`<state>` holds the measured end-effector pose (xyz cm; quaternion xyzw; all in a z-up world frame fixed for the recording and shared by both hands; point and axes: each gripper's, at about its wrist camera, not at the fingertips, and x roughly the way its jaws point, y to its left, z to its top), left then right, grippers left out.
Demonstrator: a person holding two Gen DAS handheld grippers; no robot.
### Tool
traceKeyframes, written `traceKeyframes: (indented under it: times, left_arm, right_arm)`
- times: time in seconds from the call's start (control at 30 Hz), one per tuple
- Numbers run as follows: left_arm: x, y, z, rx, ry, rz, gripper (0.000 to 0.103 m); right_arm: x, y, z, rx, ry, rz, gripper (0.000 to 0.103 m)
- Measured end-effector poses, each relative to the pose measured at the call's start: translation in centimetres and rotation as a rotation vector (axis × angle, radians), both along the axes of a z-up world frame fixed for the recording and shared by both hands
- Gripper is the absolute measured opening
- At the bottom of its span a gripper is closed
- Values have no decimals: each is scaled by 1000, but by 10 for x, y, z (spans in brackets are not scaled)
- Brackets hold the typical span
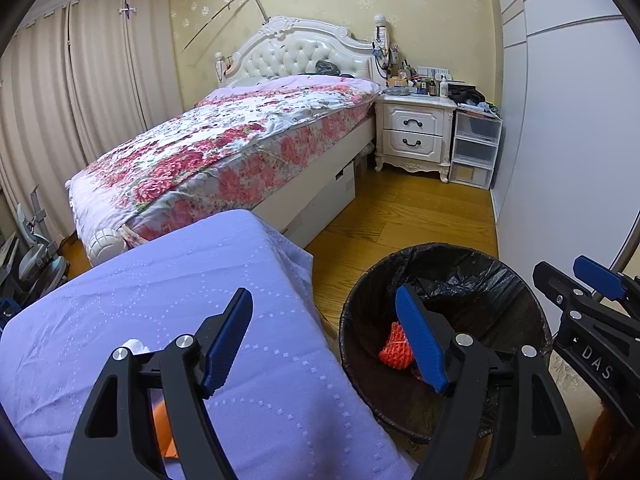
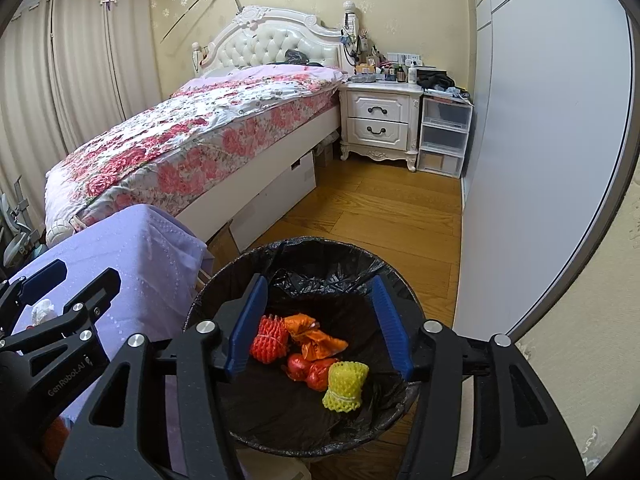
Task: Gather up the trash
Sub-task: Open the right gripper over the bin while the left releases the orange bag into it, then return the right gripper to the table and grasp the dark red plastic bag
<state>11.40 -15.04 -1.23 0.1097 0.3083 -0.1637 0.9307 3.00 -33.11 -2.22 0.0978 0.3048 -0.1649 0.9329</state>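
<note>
So the trash is mostly in the bin [image 2: 304,446] already. It's a round bin with a black liner [image 2: 320,280], sitting on the wood floor [image 2: 380,216] right next to the tabletop [image 1: 160,280] with the lilac cloth on it. Down at the bottom of the liner there's a red foam net [image 2: 269,339], a crumpled orange wrapper [image 2: 316,338], a couple of red-orange netted lumps [image 2: 312,370] and a yellow foam net [image 2: 346,386], all bunched together and touching.

Right gripper [image 2: 320,320] hangs straight over the bin opening, jaws wide apart, nothing between them. The trash sits below, in the gap between the blue pads.

Left gripper [image 1: 328,340] is over the edge where the cloth meets the bin, one finger above the cloth and the other above the bin rim. Jaws spread apart too, nothing held. From its camera only the red net shows inside the bin.

There's a small white crumpled wad [image 2: 42,309] lying on the cloth near the left gripper, plus something orange [image 1: 164,432] on the cloth mostly hidden behind that gripper's frame, can't tell what it is.

Behind all that: bed [image 1: 224,148] with a pink floral cover, white nightstand [image 1: 414,132] with clutter on top, clear plastic drawers [image 1: 476,148] beside it, curtains [image 1: 60,100] along the left and a white wardrobe [image 1: 560,120] on the right.
</note>
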Motion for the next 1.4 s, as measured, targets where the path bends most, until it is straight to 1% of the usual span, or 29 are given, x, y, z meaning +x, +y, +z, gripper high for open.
traceKeyframes:
  times: [0.23,0.5,0.87,1.07,1.4]
  left_arm:
    - [-8,23,10,-9,-3,36,72]
    - [-23,75,14,-11,9,125,72]
    - [-42,158,9,-6,35,279,72]
    - [-50,206,2,-2,52,373,72]
    - [-62,266,-10,-4,80,491,72]
  right_arm:
    - [-8,17,10,-11,-9,30,56]
    - [-17,50,8,3,8,94,56]
    - [-23,118,5,12,31,255,56]
    - [-20,157,4,10,48,346,56]
    - [-20,220,0,-9,82,489,56]
